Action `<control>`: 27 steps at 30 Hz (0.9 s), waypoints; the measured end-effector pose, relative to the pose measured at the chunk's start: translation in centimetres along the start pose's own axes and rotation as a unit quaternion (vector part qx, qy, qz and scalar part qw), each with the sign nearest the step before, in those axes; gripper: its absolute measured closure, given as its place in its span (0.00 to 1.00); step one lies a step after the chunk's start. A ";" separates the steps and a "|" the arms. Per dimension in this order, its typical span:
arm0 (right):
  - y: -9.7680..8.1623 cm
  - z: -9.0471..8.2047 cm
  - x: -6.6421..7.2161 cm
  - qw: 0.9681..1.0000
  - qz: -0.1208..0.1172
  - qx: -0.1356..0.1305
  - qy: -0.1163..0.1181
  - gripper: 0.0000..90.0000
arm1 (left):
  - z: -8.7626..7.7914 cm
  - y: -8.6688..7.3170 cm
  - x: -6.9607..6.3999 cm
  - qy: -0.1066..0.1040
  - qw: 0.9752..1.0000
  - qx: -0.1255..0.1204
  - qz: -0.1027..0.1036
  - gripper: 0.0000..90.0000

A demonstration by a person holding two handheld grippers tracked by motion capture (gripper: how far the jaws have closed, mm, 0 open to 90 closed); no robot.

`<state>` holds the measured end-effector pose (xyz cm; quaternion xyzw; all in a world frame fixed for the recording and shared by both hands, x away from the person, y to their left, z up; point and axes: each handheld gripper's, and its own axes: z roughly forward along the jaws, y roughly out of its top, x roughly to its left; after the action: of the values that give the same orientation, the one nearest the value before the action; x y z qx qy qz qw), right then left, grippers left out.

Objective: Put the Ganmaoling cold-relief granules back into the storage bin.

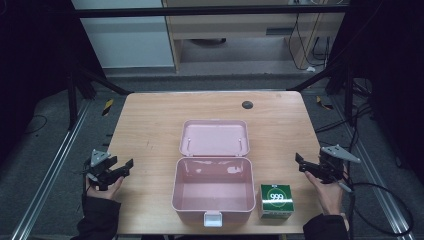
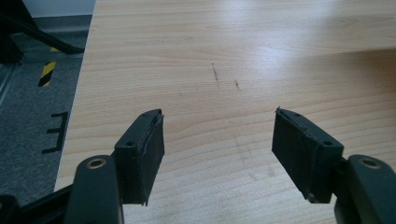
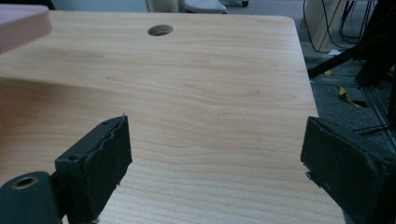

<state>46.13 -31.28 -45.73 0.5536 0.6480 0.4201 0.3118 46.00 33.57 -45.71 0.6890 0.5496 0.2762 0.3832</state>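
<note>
While the pale wooden tabletop (image 1: 150, 120) fills the middle of the high view, an open pink plastic box (image 1: 213, 190) with its lid laid back sits at lower centre, and a small green carton marked 999 (image 1: 276, 200) stands just beside its right wall. The left hand-held gripper (image 1: 126, 167) sits at lower left and the right hand-held gripper (image 1: 301, 162) at lower right, both well apart from the box.

In the left gripper view, the left hand-held gripper (image 2: 218, 140) has its jaws spread wide over bare wood with faint dark scratches (image 2: 215, 74).

In the right gripper view, the right hand-held gripper (image 3: 215, 154) is likewise agape; a dark round grommet (image 3: 160, 30) lies at upper left of centre.
</note>
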 end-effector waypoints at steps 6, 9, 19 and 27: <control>0.9 -1.0 0.0 1.000 0.000 -0.014 0.006 0.10 | 0.1 0.0 -0.2 -0.008 1.000 0.008 0.004 0.36; 1.3 -1.3 0.2 1.000 -0.010 -0.011 0.016 0.10 | 0.1 0.0 -0.2 -0.009 1.000 0.010 0.005 0.36; 2.6 -1.9 1.2 0.998 -0.042 0.004 0.040 0.14 | 0.4 -0.2 -0.3 -0.015 1.000 0.018 0.008 0.34; 3.8 -2.5 2.1 0.995 -0.074 0.023 0.061 0.16 | 0.7 -0.4 -0.5 -0.018 0.999 0.026 0.012 0.33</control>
<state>45.29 -29.55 -41.14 0.4844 0.7143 0.4140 0.2892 46.24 32.96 -46.40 0.7102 0.5412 0.2543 0.3717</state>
